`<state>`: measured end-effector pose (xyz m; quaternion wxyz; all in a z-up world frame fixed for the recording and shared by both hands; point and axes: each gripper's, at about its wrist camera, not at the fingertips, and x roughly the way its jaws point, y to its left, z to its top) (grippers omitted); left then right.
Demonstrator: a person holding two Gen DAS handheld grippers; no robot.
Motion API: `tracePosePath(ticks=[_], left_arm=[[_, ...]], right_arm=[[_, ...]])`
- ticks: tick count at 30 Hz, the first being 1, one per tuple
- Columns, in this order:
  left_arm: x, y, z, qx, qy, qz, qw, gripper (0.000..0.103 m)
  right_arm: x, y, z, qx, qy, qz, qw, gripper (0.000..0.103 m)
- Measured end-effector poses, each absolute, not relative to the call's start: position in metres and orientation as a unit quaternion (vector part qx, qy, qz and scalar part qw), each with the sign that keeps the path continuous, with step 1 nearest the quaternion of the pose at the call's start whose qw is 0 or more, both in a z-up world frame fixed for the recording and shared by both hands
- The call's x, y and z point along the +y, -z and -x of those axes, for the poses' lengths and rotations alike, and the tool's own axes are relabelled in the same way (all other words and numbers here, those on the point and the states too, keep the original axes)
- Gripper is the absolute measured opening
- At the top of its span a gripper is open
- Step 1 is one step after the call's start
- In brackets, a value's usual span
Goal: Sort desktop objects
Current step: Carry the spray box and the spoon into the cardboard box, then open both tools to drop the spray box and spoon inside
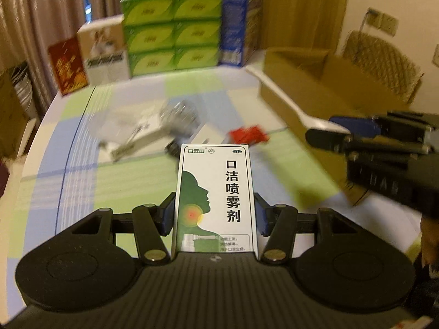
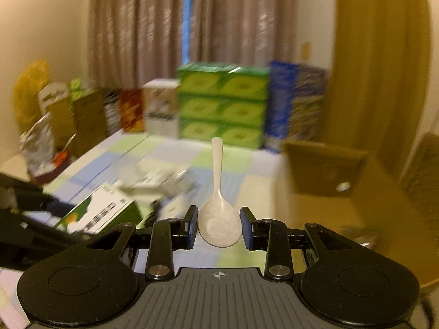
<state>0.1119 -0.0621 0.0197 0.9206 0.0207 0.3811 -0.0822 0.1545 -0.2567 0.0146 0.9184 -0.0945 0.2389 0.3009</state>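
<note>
Left wrist view: left hand-held gripper [image 1: 215,213] clamps the medicine box [image 1: 216,197]; right hand-held gripper [image 2: 218,226] pinches the spoon [image 2: 218,219]; carry both level toward the cardboard box [image 1: 301,82] at upper right.

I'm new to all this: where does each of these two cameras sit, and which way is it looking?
Left wrist: sits on the left gripper, looking along its fingers over the held medicine box across the table; the right gripper shows at right.
Right wrist: sits on the right gripper, looking over its held spoon toward the curtains.
Shared: green boxes, cardboard box, spoon, medicine box.
</note>
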Motion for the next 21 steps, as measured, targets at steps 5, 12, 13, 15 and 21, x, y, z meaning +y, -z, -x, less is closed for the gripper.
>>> tracePosePath(ticks=[5,12,13,15,21], left_arm=[[-0.111,-0.057,-0.126,0.357,0.113,-0.026,0.927,0.051],[-0.199,-0.089,-0.159,0.340,0.161,-0.037,0.926,0.051],[-0.207,-0.089,-0.166,0.341,0.164,-0.039,0.925,0.051],[-0.222,-0.086,-0.181,0.346,0.169,-0.041,0.922,0.051],[-0.253,-0.071,-0.219,0.366,0.192,-0.016,0.910,0.051]], right_arm=[[-0.315,-0.047,-0.182,0.237,-0.258,0.078,0.934,0.030],[-0.379,-0.041,-0.213,0.262,-0.221,0.059,0.938,0.030],[-0.388,-0.038,-0.216,0.264,-0.217,0.056,0.938,0.030],[-0.398,-0.032,-0.224,0.271,-0.211,0.052,0.938,0.030],[-0.424,-0.017,-0.239,0.284,-0.197,0.041,0.938,0.030]])
